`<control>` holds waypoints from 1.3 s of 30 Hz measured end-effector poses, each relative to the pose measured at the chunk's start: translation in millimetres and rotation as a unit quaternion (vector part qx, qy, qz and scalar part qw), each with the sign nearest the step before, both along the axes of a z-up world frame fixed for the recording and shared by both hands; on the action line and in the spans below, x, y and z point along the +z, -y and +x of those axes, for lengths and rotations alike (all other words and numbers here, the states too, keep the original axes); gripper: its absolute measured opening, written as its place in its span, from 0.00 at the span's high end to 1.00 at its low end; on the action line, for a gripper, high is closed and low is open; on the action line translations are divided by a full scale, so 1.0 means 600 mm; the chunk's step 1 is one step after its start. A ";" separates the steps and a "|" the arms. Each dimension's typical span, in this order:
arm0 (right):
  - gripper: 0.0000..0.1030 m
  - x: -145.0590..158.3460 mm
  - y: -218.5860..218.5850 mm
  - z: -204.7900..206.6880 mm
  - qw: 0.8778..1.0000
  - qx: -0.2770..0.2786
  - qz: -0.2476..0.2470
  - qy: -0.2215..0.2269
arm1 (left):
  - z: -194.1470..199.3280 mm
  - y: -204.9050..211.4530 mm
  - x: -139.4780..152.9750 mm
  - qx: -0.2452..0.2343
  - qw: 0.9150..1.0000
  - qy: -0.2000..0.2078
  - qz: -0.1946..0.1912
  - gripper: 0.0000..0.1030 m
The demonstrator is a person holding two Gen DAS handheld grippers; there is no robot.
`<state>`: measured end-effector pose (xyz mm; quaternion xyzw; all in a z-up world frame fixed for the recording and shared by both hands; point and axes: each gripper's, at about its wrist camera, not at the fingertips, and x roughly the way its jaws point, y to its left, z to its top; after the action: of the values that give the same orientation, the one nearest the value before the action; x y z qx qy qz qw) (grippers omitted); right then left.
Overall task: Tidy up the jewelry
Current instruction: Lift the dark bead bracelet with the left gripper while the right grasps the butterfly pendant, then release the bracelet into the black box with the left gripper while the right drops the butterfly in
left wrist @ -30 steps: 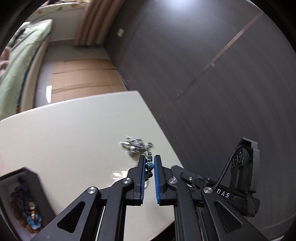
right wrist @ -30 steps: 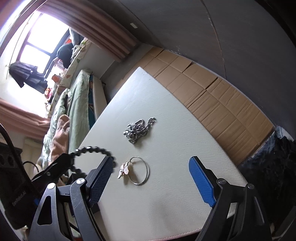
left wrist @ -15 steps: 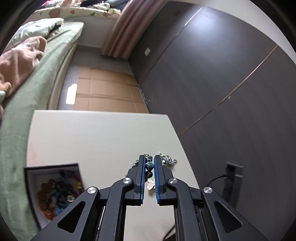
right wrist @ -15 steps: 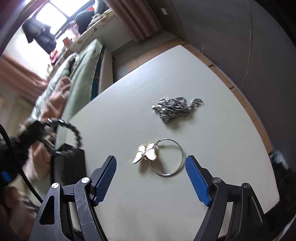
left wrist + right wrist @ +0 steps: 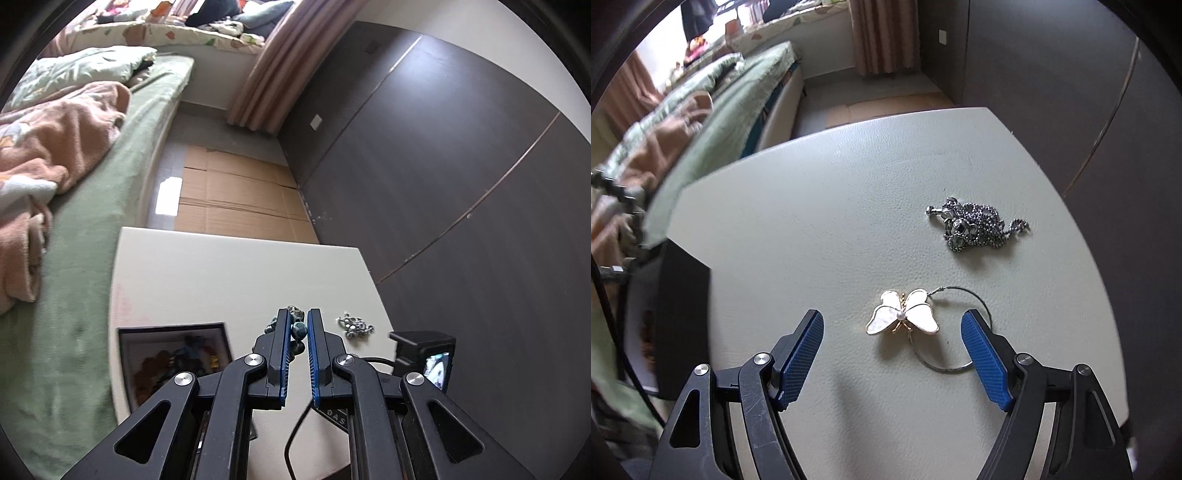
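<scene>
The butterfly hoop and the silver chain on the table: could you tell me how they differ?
The butterfly hoop lies spread out, a thin open ring with a white winged charm; the silver chain is bunched in a dark beaded heap. The hoop sits between the right gripper's open fingers; the chain lies beyond them. Both rest loose on the table.

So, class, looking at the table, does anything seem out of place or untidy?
Yes. The silver chain lies in a tangled heap on the table, not laid out straight. The butterfly hoop lies loose nearby, outside the box. Nothing looks broken or spilled.
</scene>
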<state>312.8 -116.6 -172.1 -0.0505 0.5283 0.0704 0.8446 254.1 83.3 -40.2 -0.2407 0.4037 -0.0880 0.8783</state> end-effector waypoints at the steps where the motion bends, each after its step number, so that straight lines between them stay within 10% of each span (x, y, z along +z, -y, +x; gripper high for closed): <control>1: 0.35 -0.005 -0.004 0.002 1.000 0.001 -0.011 -0.005 | -0.005 -0.005 0.001 0.004 1.000 0.001 0.001 0.91; 5: 0.59 -0.001 -0.006 -0.007 1.000 0.001 -0.013 0.000 | -0.019 -0.022 -0.003 0.020 1.000 -0.006 0.015 0.91; 16: 0.59 0.061 0.008 -0.048 0.996 -0.002 0.088 0.013 | -0.011 -0.057 -0.041 0.052 0.996 -0.072 -0.015 0.89; 21: 0.59 0.086 0.001 -0.072 0.991 0.022 0.132 0.026 | -0.023 -0.067 -0.036 0.075 0.995 -0.067 -0.013 0.39; 39: 0.59 0.135 -0.142 -0.084 0.968 0.138 0.209 0.021 | -0.122 -0.122 -0.026 0.180 0.982 -0.052 0.021 0.39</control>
<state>262.2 -31.4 -91.2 0.0531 0.4720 0.2936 0.8296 180.6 156.5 -55.8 -0.2947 0.4009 0.0927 0.8625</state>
